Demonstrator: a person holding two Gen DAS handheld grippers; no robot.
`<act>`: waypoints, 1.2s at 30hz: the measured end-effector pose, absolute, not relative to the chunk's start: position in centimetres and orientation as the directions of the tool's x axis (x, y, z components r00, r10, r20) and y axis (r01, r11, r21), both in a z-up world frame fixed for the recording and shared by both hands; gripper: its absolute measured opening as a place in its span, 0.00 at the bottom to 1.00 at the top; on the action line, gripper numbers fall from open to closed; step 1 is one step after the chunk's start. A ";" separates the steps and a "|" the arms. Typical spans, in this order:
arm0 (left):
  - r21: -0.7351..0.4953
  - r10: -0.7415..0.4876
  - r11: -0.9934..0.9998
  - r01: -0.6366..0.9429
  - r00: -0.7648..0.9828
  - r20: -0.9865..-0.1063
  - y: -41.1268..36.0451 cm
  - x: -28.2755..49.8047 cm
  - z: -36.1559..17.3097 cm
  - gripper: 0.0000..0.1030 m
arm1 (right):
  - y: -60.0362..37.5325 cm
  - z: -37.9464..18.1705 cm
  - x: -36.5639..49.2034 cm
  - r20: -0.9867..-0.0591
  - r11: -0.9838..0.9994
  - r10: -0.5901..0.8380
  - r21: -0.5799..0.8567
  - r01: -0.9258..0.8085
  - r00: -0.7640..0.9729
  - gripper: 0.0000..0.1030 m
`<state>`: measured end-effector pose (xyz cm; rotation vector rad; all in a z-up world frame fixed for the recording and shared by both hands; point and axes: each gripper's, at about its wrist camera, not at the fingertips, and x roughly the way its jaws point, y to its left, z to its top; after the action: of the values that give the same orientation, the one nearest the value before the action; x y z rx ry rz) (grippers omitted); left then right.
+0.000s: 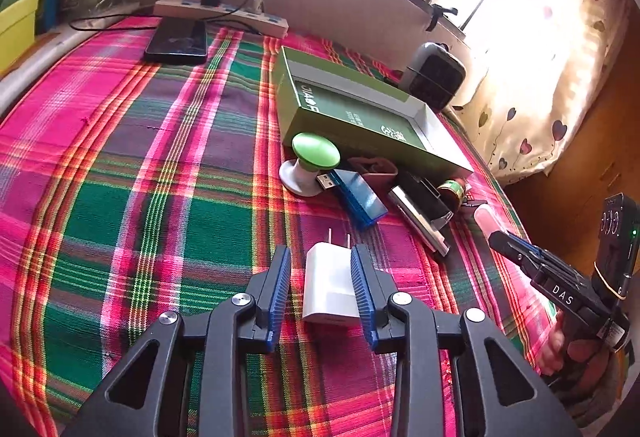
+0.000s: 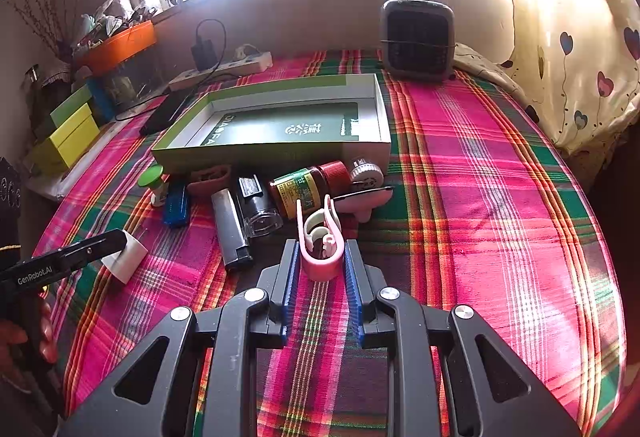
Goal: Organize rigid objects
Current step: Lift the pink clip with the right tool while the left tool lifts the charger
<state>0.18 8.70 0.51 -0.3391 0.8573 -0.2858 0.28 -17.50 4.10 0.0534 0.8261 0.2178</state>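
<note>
My left gripper (image 1: 322,257) is open around a white plug charger (image 1: 330,287) lying on the plaid cloth; the right pad touches it, the left pad stands apart. My right gripper (image 2: 320,251) is closed to the sides of a pink clip (image 2: 320,241). An open green box (image 2: 280,125) lies behind a row of small objects: a green-topped white knob (image 1: 308,161), a blue USB stick (image 1: 356,199), a lighter (image 2: 230,225), a brown pill bottle (image 2: 308,187). The charger also shows in the right wrist view (image 2: 126,257).
A black phone (image 1: 178,39) and a power strip (image 1: 224,15) lie at the far edge. A small grey heater (image 2: 418,37) stands behind the box. Coloured boxes (image 2: 68,133) are stacked at the left. A curtain (image 2: 580,49) hangs at the right.
</note>
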 end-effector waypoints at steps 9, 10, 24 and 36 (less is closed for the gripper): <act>-0.225 -0.279 0.960 0.166 0.615 -0.737 6.2 -0.1 0.6 0.44 | -17.1 3.9 0.5 -0.728 0.976 0.213 0.130 -0.174 0.651 0.22; -0.208 -0.270 0.963 0.171 0.616 -0.740 5.9 0.0 0.7 0.44 | -17.0 3.8 0.5 -0.729 0.976 0.213 0.130 -0.173 0.650 0.22; -0.015 -0.143 0.978 0.207 0.616 -0.774 3.9 0.0 0.4 0.42 | -17.2 3.8 0.5 -0.731 0.976 0.214 0.134 -0.171 0.648 0.22; -0.042 -0.157 0.980 0.197 0.618 -0.770 4.2 0.0 0.6 0.31 | -17.2 3.8 0.4 -0.731 0.976 0.213 0.136 -0.168 0.648 0.22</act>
<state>-0.04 4.22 0.60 0.0484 0.8817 -0.2036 0.39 -17.20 3.78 0.0576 0.8382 0.2166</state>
